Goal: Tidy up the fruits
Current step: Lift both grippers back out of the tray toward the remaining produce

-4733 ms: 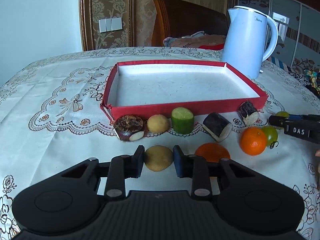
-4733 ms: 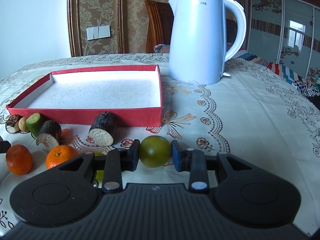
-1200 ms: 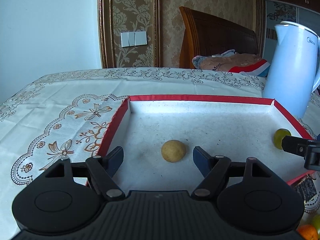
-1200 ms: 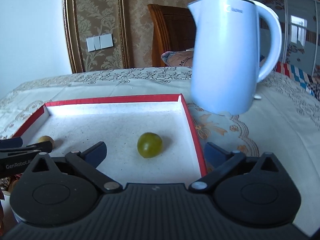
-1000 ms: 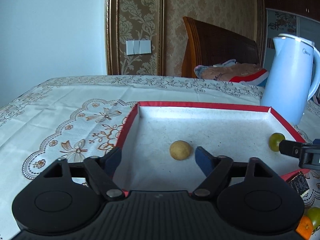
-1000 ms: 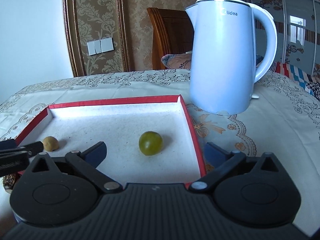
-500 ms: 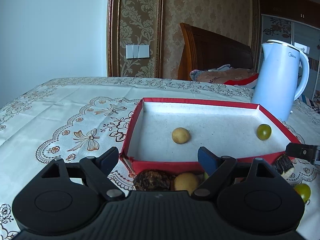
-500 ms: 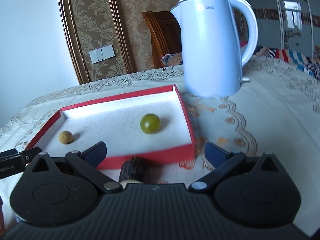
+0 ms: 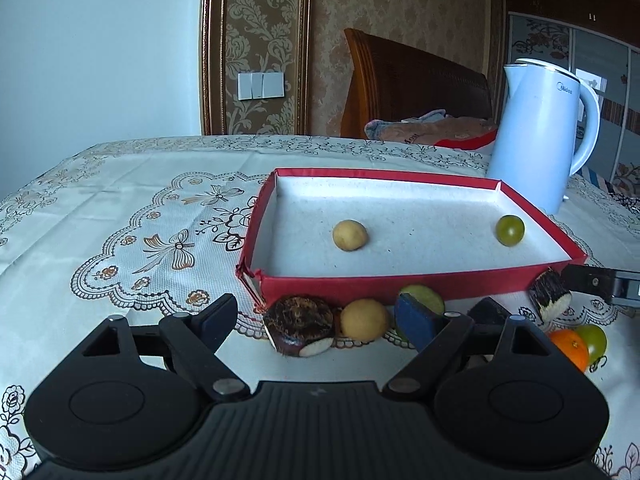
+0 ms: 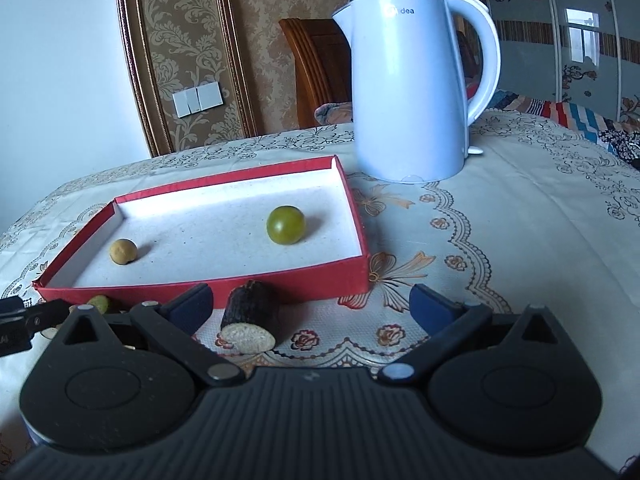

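A red tray [image 9: 420, 286] [image 10: 208, 286] holds a yellow round fruit [image 9: 349, 235] [image 10: 123, 251] and a green round fruit [image 9: 509, 230] [image 10: 285, 225]. My left gripper [image 9: 316, 322] is open and empty, in front of the tray, above a dark cut piece [image 9: 301, 325] and a second yellow fruit [image 9: 364, 319]. A green cut piece [image 9: 424, 296], an orange [image 9: 570, 349] and another green fruit [image 9: 593, 339] lie along the tray's front. My right gripper [image 10: 310, 306] is open and empty, with a dark cut log [image 10: 251, 318] between its fingers [image 10: 188, 307].
A pale blue kettle [image 9: 540, 136] [image 10: 408, 96] stands behind the tray's right end. The embroidered tablecloth [image 9: 120, 220] covers the table. A wooden chair [image 9: 416, 84] with folded cloth is behind. The right gripper's tip [image 9: 600, 282] shows at the left view's right edge.
Both grippers released their fruits into the tray and opened. Both have since pulled back toward the table's front, so the row of loose pieces is in view again.
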`<state>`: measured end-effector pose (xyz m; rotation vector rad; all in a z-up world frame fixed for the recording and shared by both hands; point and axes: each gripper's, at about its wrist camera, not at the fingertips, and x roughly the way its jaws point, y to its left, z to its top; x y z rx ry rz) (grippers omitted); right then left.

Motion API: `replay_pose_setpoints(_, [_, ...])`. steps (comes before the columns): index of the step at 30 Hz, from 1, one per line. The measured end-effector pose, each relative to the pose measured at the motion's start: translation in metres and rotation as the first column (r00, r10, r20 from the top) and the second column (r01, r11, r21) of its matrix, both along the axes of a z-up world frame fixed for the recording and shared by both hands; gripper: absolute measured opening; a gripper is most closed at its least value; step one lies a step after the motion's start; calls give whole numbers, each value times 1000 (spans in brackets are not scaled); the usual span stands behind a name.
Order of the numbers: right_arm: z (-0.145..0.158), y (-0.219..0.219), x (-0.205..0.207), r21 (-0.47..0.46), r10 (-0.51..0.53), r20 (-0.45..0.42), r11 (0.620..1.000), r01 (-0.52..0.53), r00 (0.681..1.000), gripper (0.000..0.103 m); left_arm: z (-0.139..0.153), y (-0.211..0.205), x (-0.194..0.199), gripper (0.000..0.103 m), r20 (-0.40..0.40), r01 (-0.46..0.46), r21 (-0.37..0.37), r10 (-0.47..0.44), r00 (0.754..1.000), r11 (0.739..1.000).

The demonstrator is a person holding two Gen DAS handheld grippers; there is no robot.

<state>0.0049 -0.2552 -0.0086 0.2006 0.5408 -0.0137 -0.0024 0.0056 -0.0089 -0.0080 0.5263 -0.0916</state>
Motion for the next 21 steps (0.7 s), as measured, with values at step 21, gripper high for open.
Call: replay_pose_setpoints(21, [-14, -20, -13, 47, -53, -79, 997, 57, 995, 103, -2, -4, -16, 86, -53, 110, -90, -115, 992, 990])
